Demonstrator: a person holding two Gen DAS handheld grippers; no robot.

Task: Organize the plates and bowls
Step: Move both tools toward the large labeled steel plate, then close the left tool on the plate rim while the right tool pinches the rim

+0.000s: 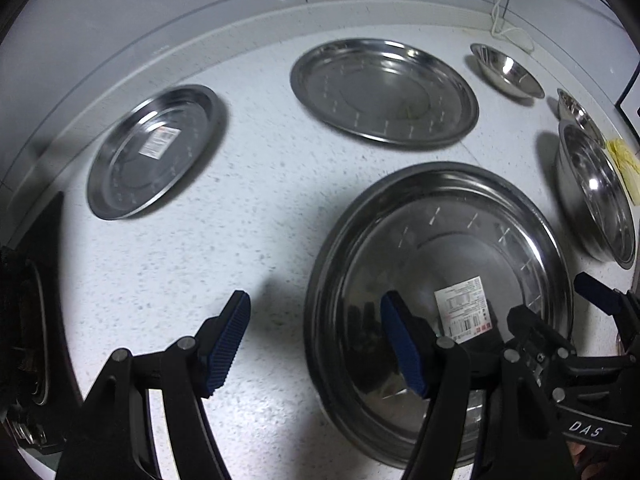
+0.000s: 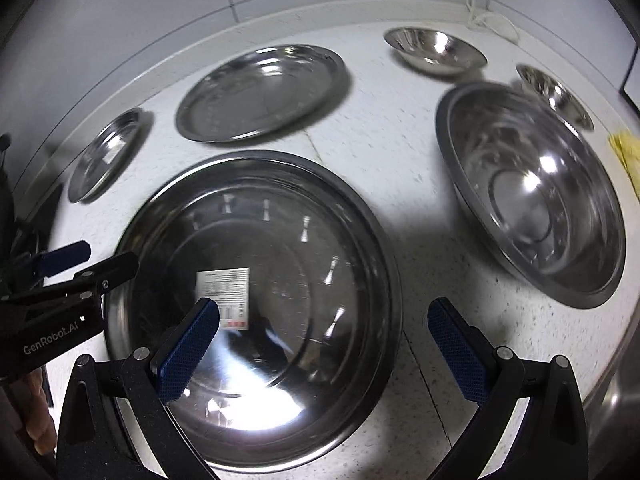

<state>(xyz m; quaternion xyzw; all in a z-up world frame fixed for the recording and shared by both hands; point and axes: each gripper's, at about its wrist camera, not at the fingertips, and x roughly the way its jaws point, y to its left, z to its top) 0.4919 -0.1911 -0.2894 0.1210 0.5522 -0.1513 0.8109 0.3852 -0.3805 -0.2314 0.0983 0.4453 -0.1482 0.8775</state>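
A large steel plate point(image 1: 460, 240) point(image 2: 280, 248) with a white label lies nearest on the speckled counter. My left gripper point(image 1: 316, 308) point(image 2: 96, 258) is open, one finger over the plate's left rim and the other over bare counter. Open too, my right gripper point(image 2: 324, 308) point(image 1: 550, 300) straddles the plate's right rim. A medium plate point(image 1: 384, 92) point(image 2: 264, 92) and a small labelled plate point(image 1: 156, 148) point(image 2: 106, 152) lie behind. At the right sit a large bowl point(image 1: 596, 192) point(image 2: 532, 192) and two small bowls point(image 1: 506, 70) point(image 1: 580, 114) point(image 2: 436, 50) point(image 2: 556, 92).
A tiled wall and raised ledge close the counter's back. A white cable point(image 1: 504, 12) hangs at the back right, and a yellow cloth point(image 1: 626, 160) lies beyond the large bowl. A dark fixture point(image 1: 24, 320) borders the left edge. A hand point(image 2: 36, 412) holds the left gripper.
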